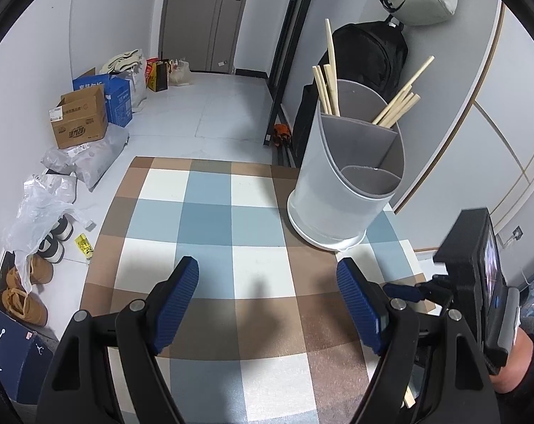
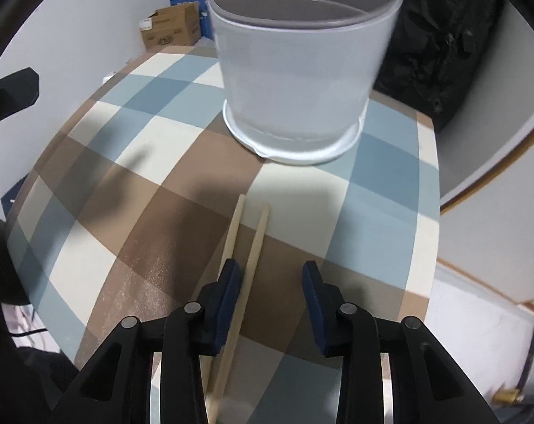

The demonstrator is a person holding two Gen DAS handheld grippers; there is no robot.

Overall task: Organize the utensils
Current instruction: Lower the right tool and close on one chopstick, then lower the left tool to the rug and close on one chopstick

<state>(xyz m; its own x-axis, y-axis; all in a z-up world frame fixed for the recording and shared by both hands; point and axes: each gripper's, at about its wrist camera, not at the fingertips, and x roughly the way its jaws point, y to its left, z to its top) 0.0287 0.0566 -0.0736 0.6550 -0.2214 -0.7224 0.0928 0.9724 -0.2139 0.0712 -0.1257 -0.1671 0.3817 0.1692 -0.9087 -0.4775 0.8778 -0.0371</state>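
A grey utensil holder (image 1: 341, 183) with divided compartments stands at the far right of the checkered table (image 1: 210, 212). Several wooden chopsticks (image 1: 327, 84) stick up from its back compartments; the front one looks empty. My left gripper (image 1: 267, 268) hovers open over the cloth with nothing between its fingers. In the right wrist view the holder (image 2: 295, 70) is straight ahead. Two loose chopsticks (image 2: 258, 243) lie on the cloth. My right gripper (image 2: 271, 266) is low over them: one stick runs between the jaws beside the left pad (image 2: 228, 300), the other passes under that finger. The right pad stands clear.
On the floor to the left are cardboard boxes (image 1: 79, 120), plastic bags and shoes (image 1: 26, 300). A black backpack (image 1: 369, 53) hangs behind the holder. The table's right edge (image 2: 433, 212) drops off close to the holder. A person's hand (image 1: 517, 364) holds the right tool.
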